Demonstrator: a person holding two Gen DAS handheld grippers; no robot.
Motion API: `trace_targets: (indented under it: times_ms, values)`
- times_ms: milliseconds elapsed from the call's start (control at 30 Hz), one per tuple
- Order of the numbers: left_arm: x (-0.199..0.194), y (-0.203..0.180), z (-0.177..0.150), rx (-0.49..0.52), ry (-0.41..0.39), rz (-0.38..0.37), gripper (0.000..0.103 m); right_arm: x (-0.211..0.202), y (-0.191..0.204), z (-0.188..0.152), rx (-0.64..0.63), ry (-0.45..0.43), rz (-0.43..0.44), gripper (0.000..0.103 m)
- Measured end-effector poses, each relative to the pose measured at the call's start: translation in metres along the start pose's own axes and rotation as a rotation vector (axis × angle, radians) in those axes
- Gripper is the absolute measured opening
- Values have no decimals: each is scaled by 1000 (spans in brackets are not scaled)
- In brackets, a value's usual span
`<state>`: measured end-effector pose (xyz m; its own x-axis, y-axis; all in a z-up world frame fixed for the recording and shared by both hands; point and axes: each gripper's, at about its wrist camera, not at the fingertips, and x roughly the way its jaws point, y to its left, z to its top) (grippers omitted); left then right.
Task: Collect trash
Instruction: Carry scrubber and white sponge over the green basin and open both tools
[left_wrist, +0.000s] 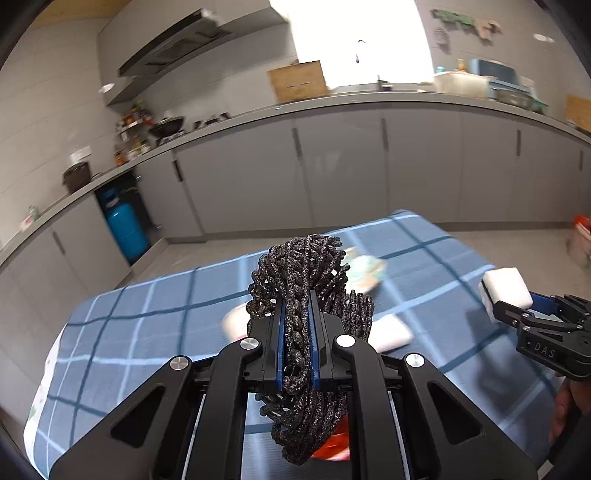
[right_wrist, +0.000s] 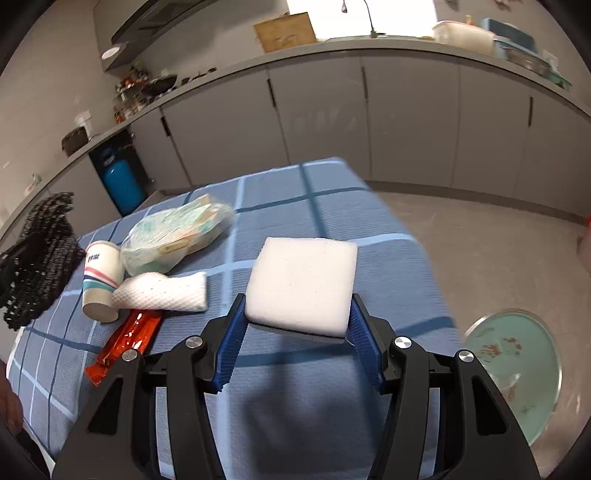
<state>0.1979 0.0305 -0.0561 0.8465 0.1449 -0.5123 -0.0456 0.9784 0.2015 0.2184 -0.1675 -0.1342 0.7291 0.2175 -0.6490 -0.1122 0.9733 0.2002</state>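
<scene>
Right wrist view: R gripper (right_wrist: 297, 332) was clamped on white sponge (right_wrist: 301, 284), held above blue-check table (right_wrist: 388, 236), L gripper (left_wrist: 297, 332) pinched on black mesh scrubber (left_wrist: 306, 280); pickup step looked done, next prob. carry both to bin (right_wrist: 513, 373) w/o dropping.

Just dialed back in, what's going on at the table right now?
A person is clearing trash off the blue checked table with a tool in each hand. The left tool is shut on a black mesh bundle; the right tool grips a white sponge. A paper cup, tissue pack, rolled towel and red wrapper lie there.
</scene>
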Motion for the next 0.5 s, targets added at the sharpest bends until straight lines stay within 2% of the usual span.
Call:
trace_targets:
  times_ms: [200, 500]
  values:
    - [-2, -58, 15, 60, -27, -95, 12, -24, -42, -3, 53, -31, -46, 55]
    - [-3, -147, 27, 136, -38, -250, 12, -45, -127, -21, 152, -36, -167, 55]
